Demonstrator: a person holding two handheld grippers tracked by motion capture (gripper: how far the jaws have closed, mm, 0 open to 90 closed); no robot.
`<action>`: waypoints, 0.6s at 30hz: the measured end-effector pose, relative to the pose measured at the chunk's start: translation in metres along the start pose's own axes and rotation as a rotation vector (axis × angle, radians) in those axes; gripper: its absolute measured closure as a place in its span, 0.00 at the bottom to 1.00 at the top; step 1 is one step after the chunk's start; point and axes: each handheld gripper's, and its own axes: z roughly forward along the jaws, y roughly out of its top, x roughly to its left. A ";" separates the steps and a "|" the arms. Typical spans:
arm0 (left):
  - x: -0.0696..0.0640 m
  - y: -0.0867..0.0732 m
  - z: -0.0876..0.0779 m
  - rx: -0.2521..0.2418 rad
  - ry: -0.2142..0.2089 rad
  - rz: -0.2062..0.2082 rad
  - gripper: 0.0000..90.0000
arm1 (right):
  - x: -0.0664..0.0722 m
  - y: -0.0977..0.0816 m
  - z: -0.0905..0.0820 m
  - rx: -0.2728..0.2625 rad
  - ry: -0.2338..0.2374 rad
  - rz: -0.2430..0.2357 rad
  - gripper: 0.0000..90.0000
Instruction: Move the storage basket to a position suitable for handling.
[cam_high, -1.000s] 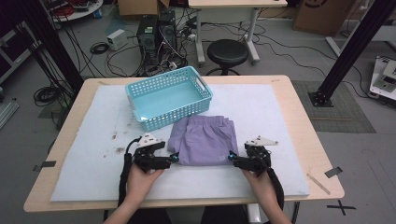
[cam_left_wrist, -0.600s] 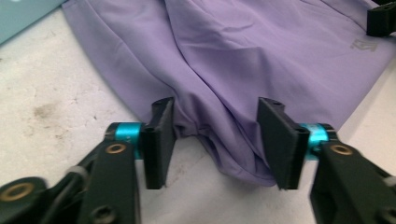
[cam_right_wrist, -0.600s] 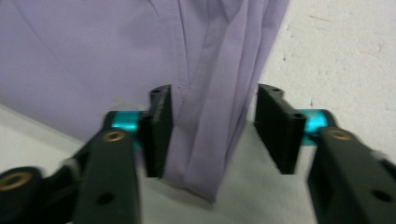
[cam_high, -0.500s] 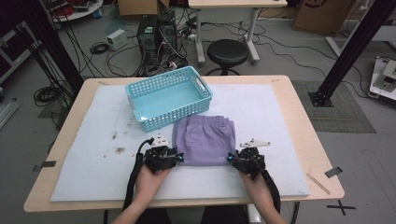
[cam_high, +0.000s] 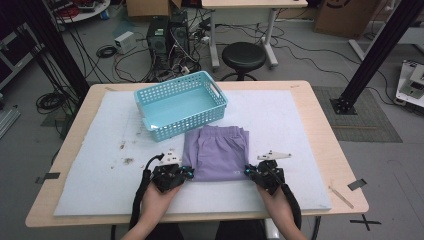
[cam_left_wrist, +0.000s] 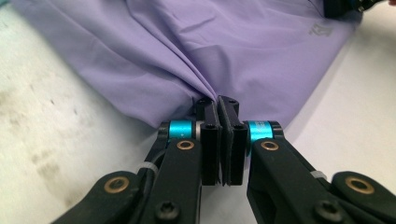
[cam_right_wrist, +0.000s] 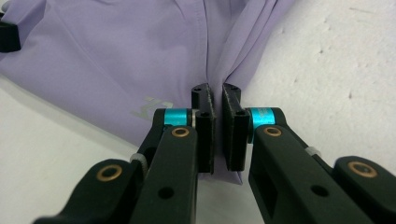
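While a folded purple garment (cam_high: 217, 152) lies flat on the white mat (cam_high: 90, 175) near the table's six o'clock edge, both tools pinch its near corners. At the garment's eight o'clock corner, the left gripper (cam_left_wrist: 218, 103) has its jaws pressed together on bunched fabric. At its four o'clock corner, the right gripper (cam_right_wrist: 216, 95) clamps a fold. A turquoise basket (cam_high: 181, 104) sits at the garment's eleven o'clock, touching its far edge.

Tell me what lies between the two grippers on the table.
The folded lilac fabric garment spans the whole stretch between left gripper and right gripper, each shut on a near corner, as the high view shows.
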 end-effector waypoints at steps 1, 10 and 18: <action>-0.003 -0.003 -0.004 0.003 -0.004 0.004 0.97 | 0.002 -0.002 -0.002 0.002 0.011 0.001 0.96; -0.018 -0.022 -0.029 0.002 -0.021 0.008 0.97 | 0.020 -0.020 -0.017 0.005 0.041 -0.034 0.97; -0.030 -0.033 -0.040 0.008 -0.033 0.022 0.97 | 0.033 -0.035 -0.030 0.010 0.046 -0.059 0.97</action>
